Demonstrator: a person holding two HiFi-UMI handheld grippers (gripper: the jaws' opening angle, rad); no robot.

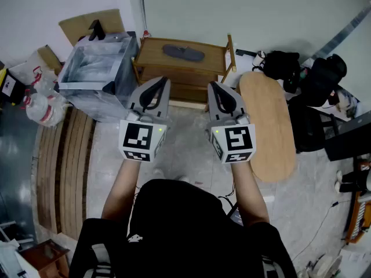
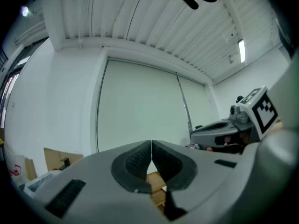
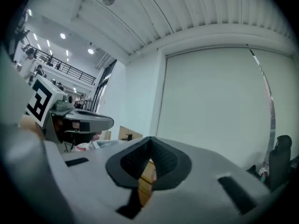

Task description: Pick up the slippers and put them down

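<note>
Before the wooden shelf (image 1: 152, 50), left gripper (image 1: 160, 81) closed and empty, right gripper (image 1: 213, 86) likewise, slippers (image 1: 183, 52) atop shelf.

You hold your left forearm (image 1: 124, 185) and right forearm (image 1: 249, 189) out ahead, roughly parallel. Your left tongs (image 1: 160, 81) and right tongs (image 1: 213, 86) sit level, side by side but apart, tips pointing away from you. Each pair of jaws is pressed together with nothing between.
</note>
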